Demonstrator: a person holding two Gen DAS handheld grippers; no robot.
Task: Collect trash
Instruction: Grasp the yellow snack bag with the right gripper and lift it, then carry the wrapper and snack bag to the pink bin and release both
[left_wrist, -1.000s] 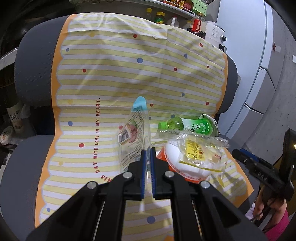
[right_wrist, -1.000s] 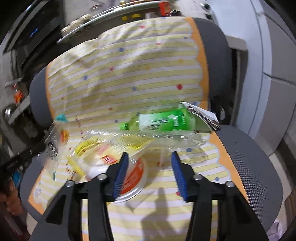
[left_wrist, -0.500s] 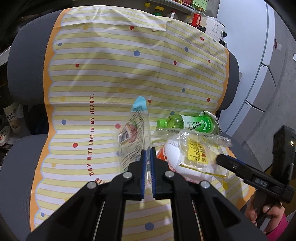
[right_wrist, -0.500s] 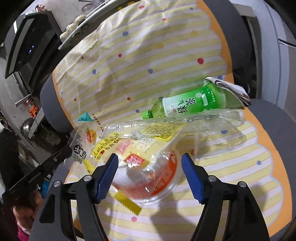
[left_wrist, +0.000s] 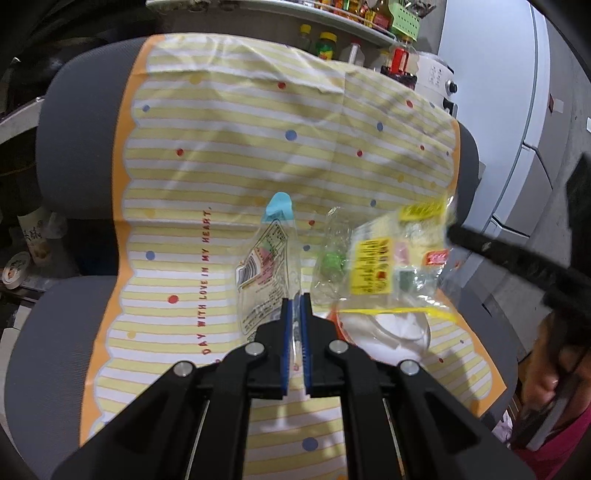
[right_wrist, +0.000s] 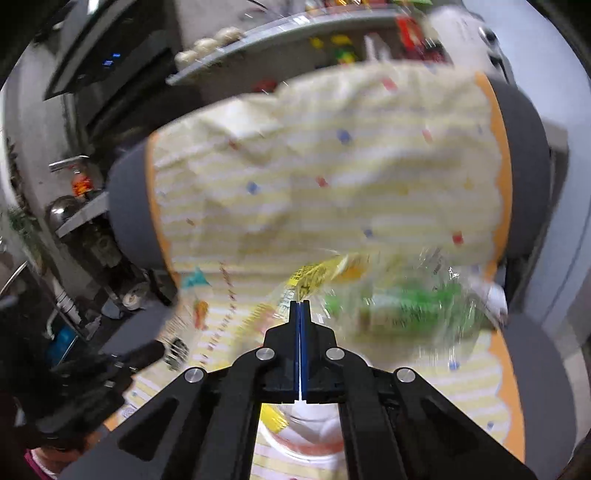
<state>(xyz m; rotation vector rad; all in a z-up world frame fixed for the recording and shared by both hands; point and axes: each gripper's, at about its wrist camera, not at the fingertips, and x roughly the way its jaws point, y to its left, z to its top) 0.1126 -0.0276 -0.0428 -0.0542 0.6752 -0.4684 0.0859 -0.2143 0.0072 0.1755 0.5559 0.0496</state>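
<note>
Your left tongs (left_wrist: 295, 306) pinch a clear wrapper (left_wrist: 267, 266). Your right tongs (right_wrist: 301, 310) clamp a clear bag (left_wrist: 384, 258) holding a green bottle (right_wrist: 410, 302), lifted above a white bowl (left_wrist: 388, 332) near the chair seat's (left_wrist: 55, 332) right edge.

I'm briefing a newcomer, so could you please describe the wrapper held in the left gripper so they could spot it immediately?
Find the yellow striped cloth draped over the grey chair. Low at its middle, the left gripper pinches a clear wrapper. Unlike the yellow-labelled bag beside it, it has a light blue top corner.
</note>
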